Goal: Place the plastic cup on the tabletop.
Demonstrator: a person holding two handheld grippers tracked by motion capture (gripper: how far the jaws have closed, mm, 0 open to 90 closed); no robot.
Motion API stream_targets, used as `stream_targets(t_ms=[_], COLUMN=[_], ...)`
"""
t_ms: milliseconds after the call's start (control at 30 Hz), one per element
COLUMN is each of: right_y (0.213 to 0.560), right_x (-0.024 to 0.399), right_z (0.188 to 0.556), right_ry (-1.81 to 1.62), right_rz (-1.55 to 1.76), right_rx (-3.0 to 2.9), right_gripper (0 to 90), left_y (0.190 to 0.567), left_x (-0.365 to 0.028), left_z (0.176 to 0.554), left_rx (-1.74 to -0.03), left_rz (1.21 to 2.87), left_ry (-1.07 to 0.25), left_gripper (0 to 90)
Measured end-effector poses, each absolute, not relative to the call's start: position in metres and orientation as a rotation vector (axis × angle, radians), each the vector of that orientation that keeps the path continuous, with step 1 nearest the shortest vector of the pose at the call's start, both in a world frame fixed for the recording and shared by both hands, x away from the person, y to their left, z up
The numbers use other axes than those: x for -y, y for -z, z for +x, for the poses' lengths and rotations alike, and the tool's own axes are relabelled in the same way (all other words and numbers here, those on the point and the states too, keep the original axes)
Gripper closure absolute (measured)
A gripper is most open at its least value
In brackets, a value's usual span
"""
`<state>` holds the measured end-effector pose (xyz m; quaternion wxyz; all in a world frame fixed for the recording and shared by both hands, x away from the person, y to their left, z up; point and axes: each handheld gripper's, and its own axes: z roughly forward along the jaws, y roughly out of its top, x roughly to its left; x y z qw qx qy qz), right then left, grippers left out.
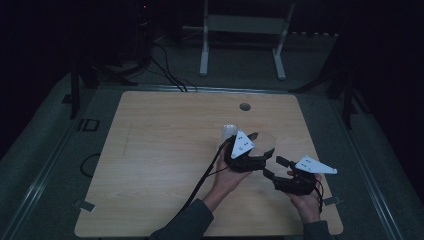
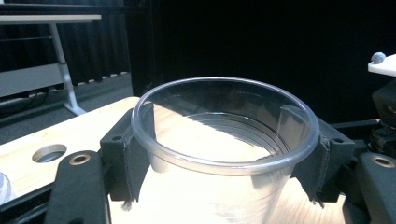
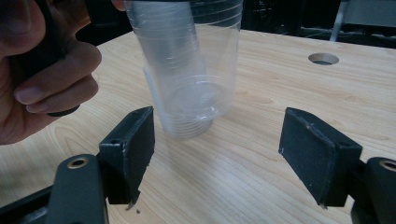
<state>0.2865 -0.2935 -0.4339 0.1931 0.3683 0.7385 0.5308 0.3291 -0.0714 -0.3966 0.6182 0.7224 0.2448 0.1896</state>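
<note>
**K:** Since you've got all three views up: left side first, what's the left gripper [image 1: 248, 148] doing?

**M:** Pinching the clear plastic cup [image 2: 219, 154] just under its rim. In the left gripper view one black pad [image 2: 125, 156] presses each flank of the cup, mouth facing the camera. Cup sits squarely between the jaws, near their tips.

**K:** One cup or a stack?

**M:** Looks like a nested stack. The right gripper view shows several ridged bases one inside another at the bottom end [image 3: 189, 126]. Can't count them.

**K:** On the table [image 1: 160, 165] or lifted?

**M:** From the right gripper view the cup hangs tilted, base close to the wood. Whether it touches I can't tell.

**K:** Right gripper [image 1: 274, 168]?

**M:** Spread wide, nothing between the pads. Cup base is ahead of the jaws and toward their left side, apart from both. The jaws have just been closing a little, with only bare tabletop in the gap.

**K:** How close are the two grippers?

**M:** Near each other. In the high view the right one sits just right of the left one and nearer the person, jaws aimed toward the cup.

**K:** Anything else around?

**M:** Round hole [image 1: 245, 106] in the tabletop beyond the cup. Something small and pale [image 1: 228, 131] just left of the left gripper, too dim to identify.
</note>
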Motion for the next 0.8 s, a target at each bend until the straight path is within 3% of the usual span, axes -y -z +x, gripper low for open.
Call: stream_targets(t_ms=[800], right_y=[0.431], right_x=[0.307], right_z=[0.283], right_ry=[-1.516], right_rz=[1.065], right_rx=[-2.000], right_gripper=[27.1], left_y=[0.408], left_x=[0.072], left_z=[0.330], left_rx=[-0.569], left_rz=[1.668], left_ry=[-0.427], left_gripper=[29.0])
